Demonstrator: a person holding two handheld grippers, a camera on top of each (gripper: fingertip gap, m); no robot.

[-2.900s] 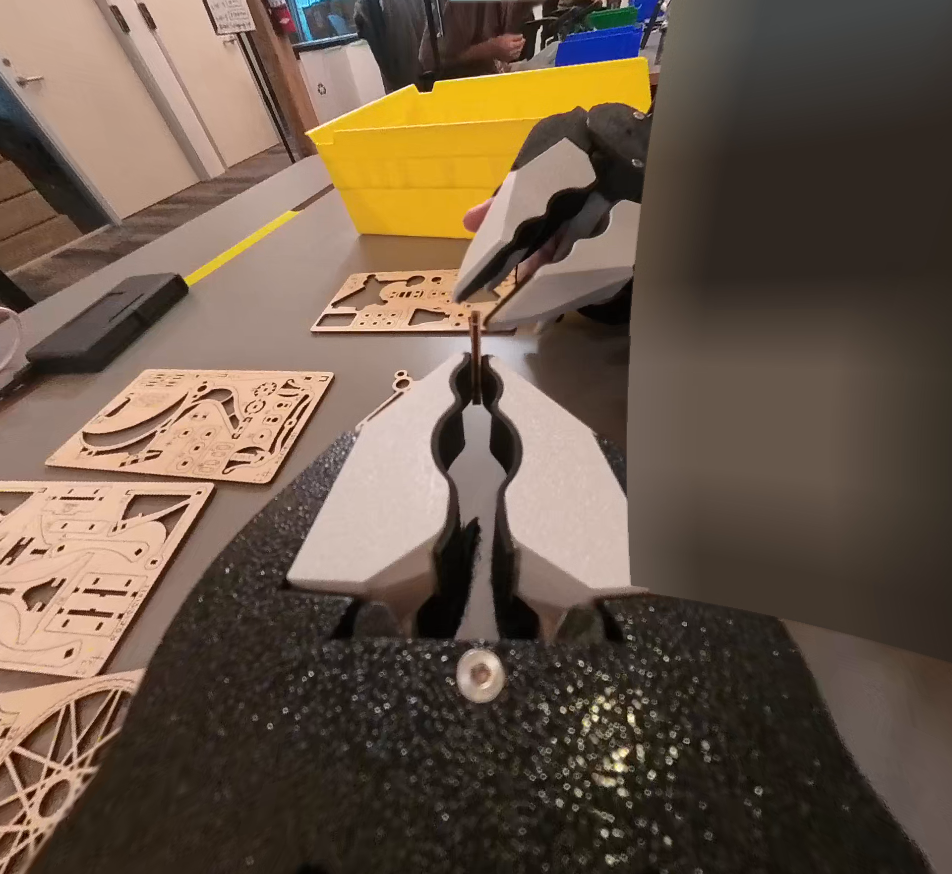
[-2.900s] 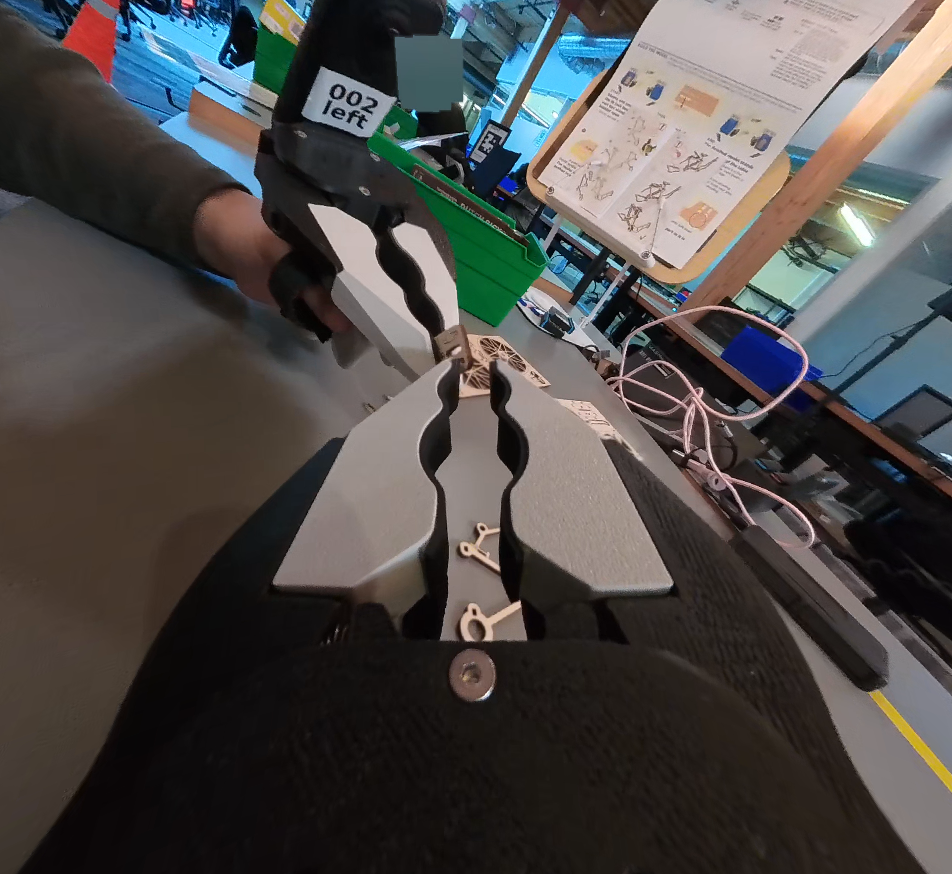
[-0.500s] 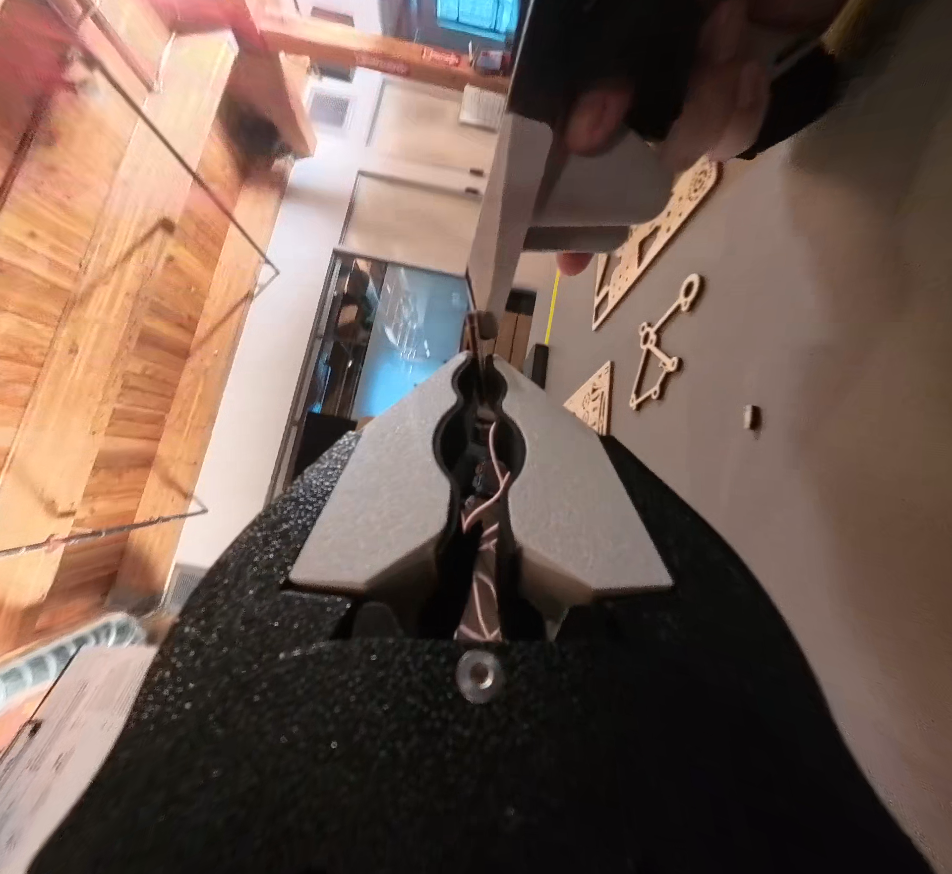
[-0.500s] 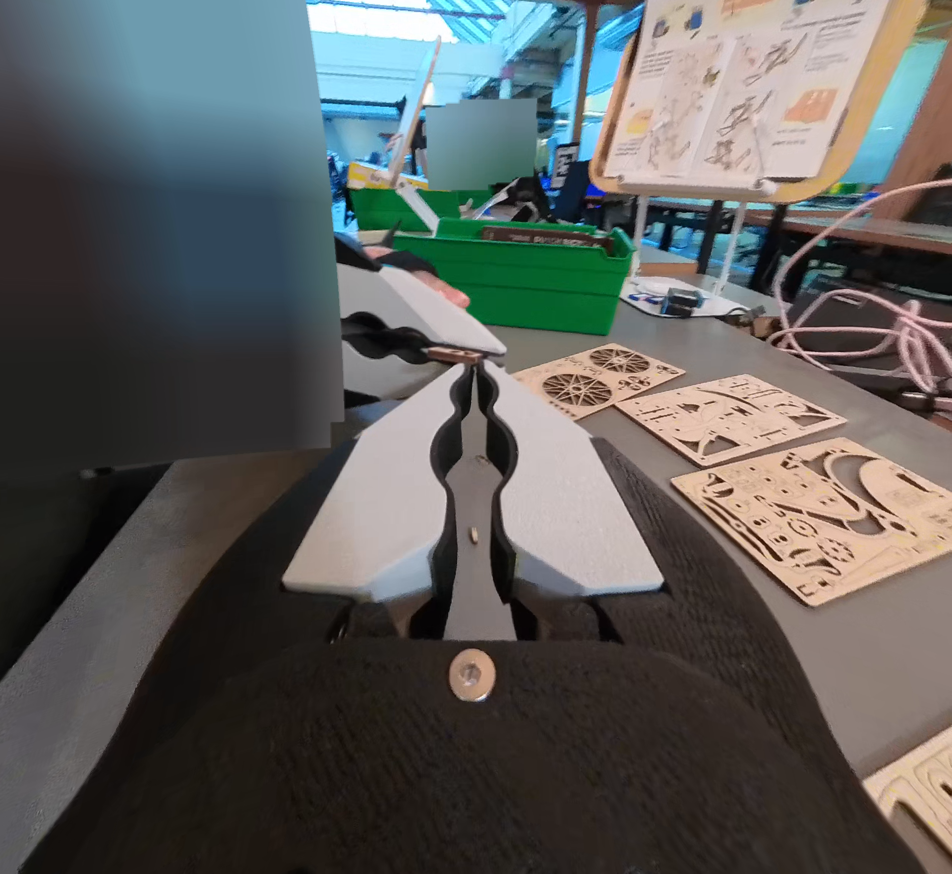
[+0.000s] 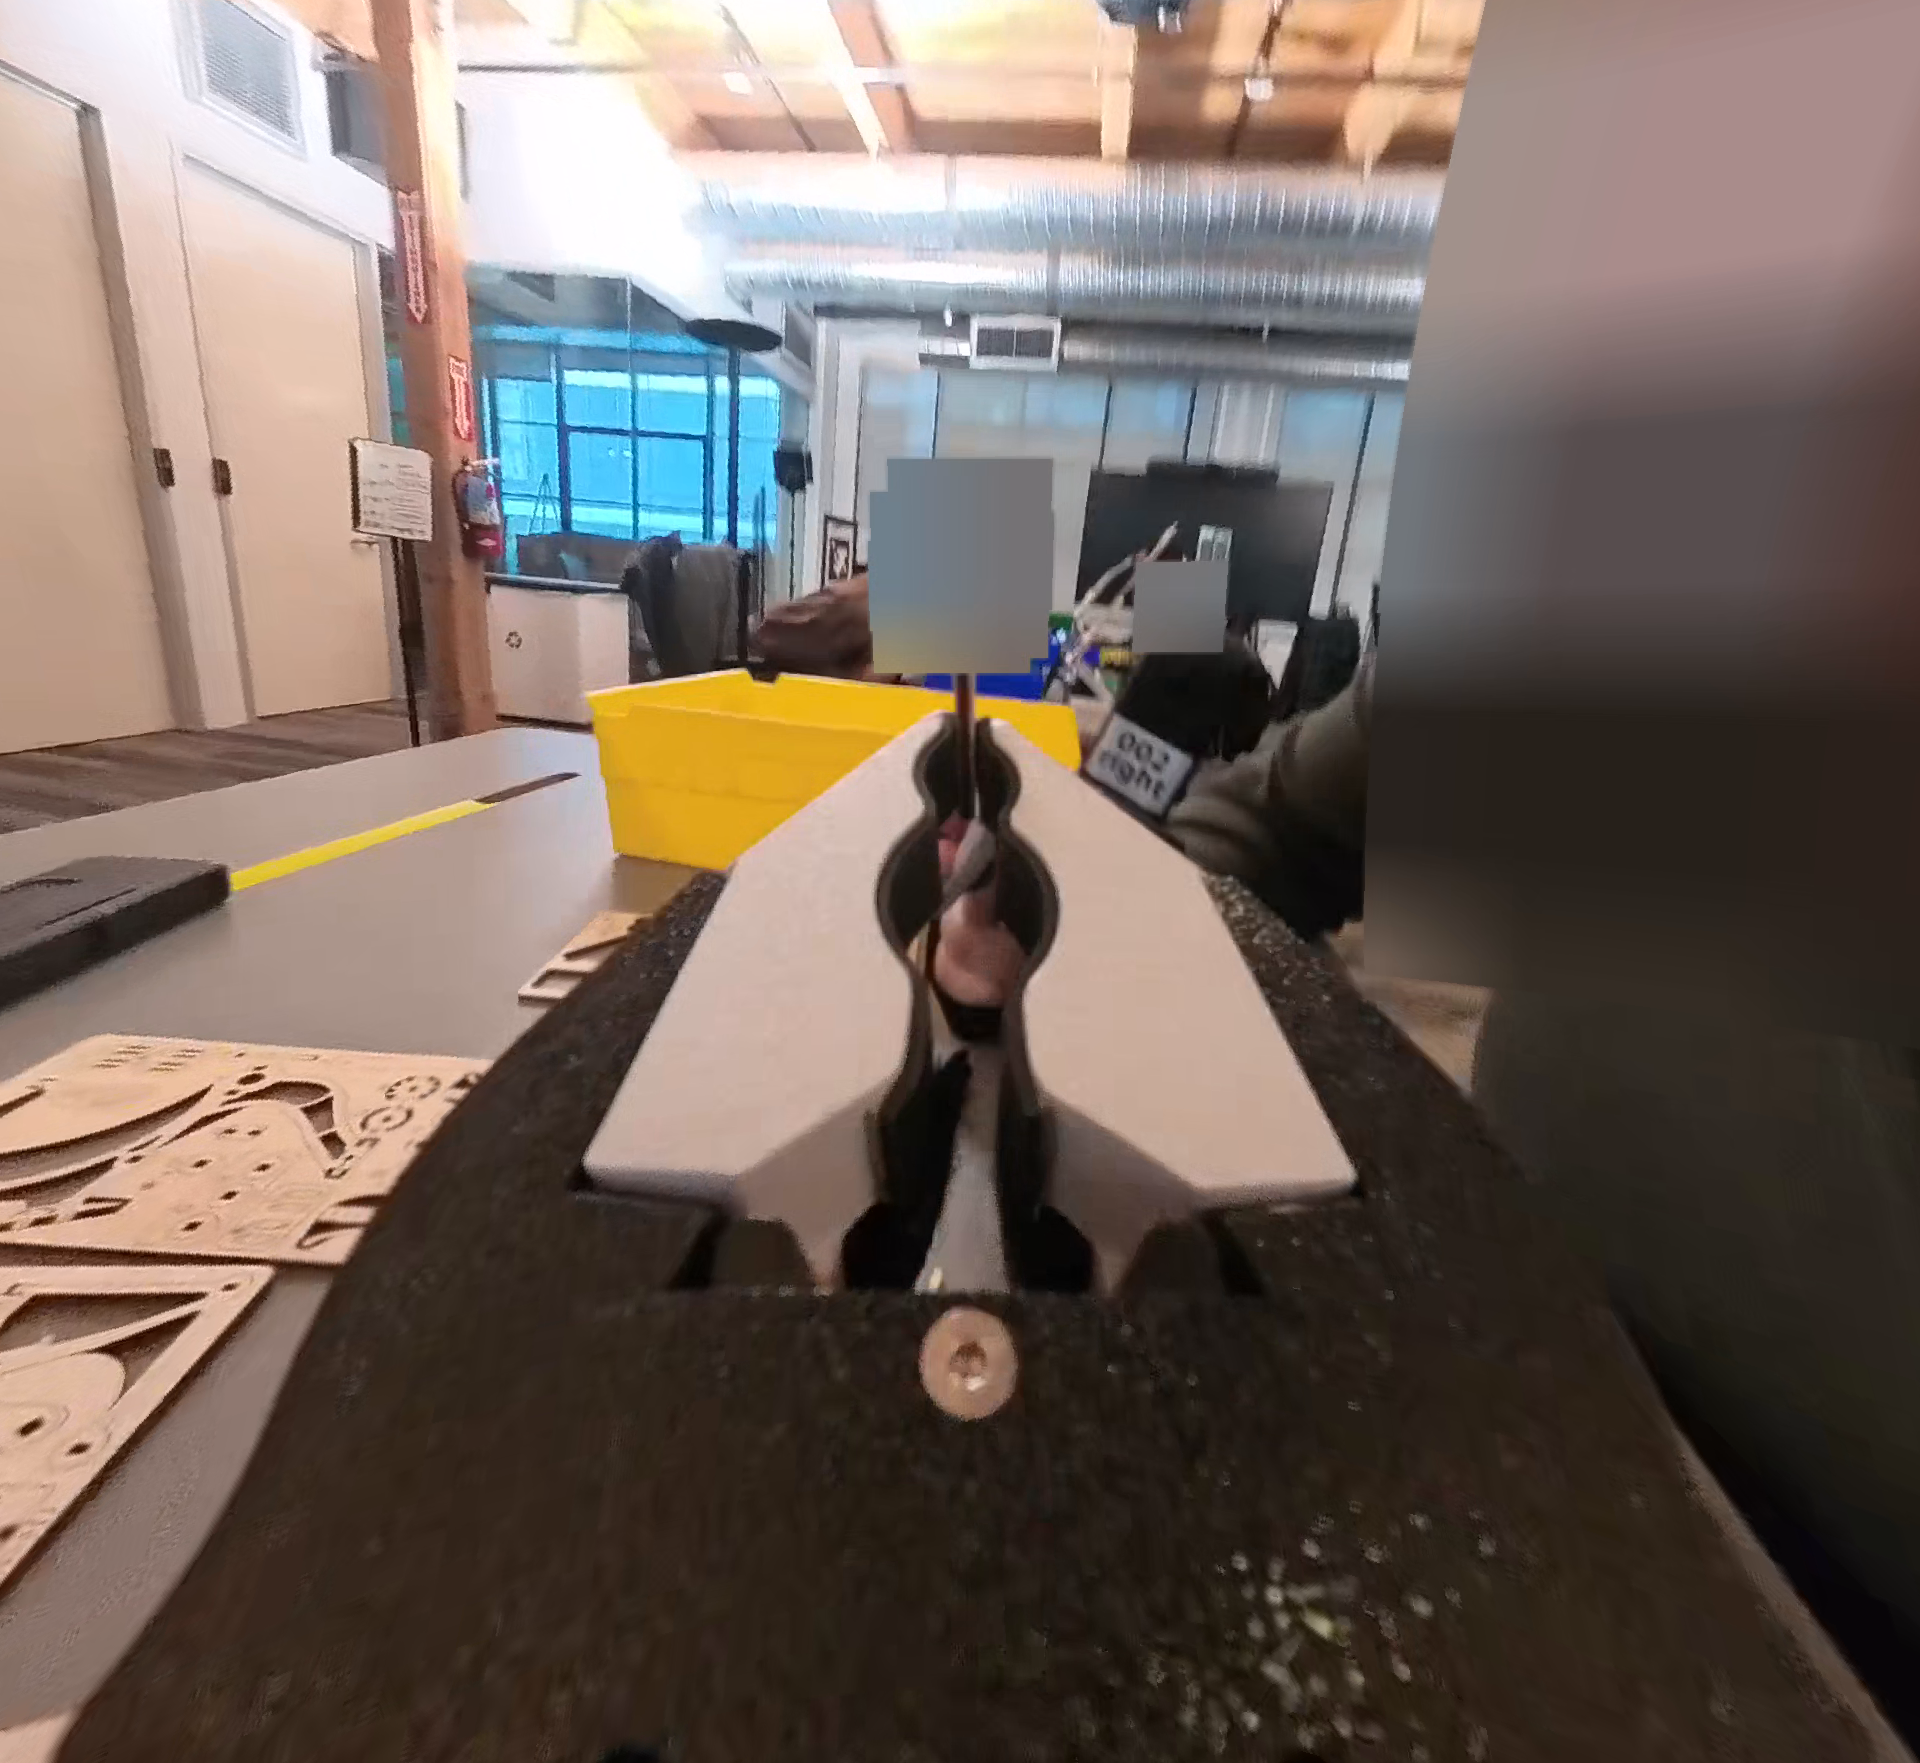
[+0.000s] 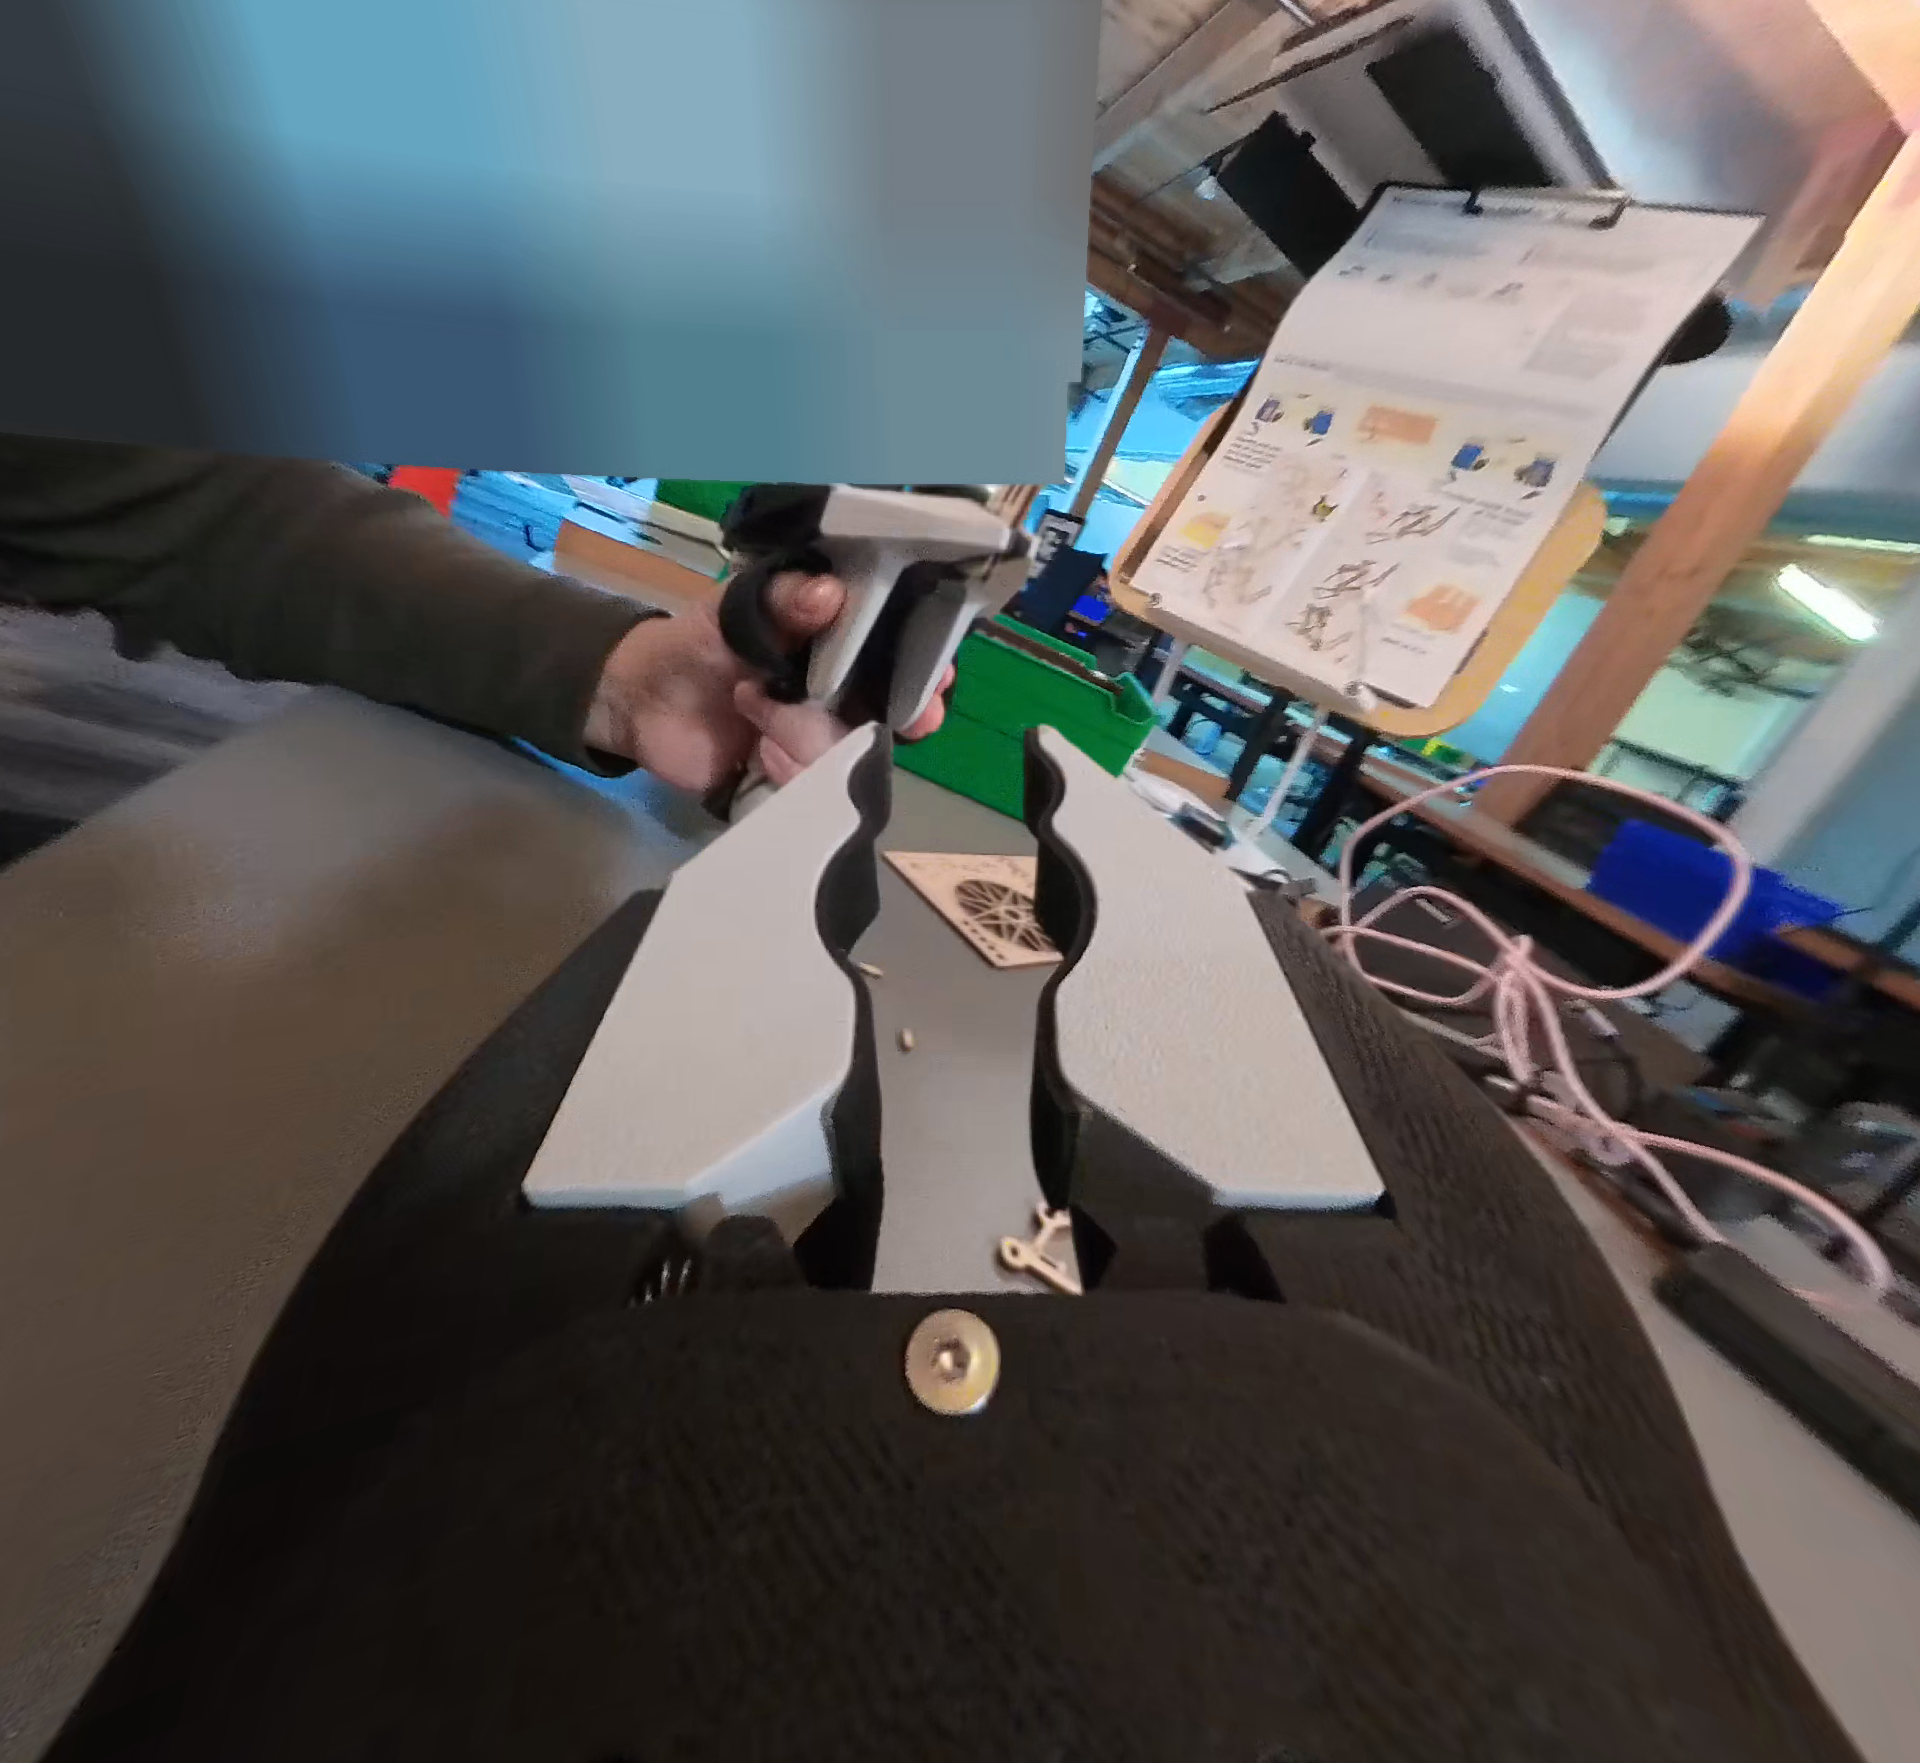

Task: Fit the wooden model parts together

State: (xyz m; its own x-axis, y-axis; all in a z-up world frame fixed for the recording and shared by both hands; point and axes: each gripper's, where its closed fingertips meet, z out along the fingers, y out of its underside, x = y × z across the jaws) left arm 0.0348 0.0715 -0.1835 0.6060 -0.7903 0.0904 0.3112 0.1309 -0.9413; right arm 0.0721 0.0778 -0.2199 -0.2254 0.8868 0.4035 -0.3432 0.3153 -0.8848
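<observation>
Left gripper (image 5: pixel 968 726) fingers pinched on thin wooden part (image 5: pixel 966 705), raised above bench (image 5: pixel 343 924). Right gripper (image 6: pixel 956 747) fingers wide, empty.

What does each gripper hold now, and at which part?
The left gripper pinches a thin wooden piece edge-on at its fingertips; its lower part is hidden. The right gripper is open and empty.

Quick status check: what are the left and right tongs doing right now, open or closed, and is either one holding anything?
Left tongs: closed on a thin wooden piece seen edge-on at the tips.
Right tongs: open, empty.
</observation>
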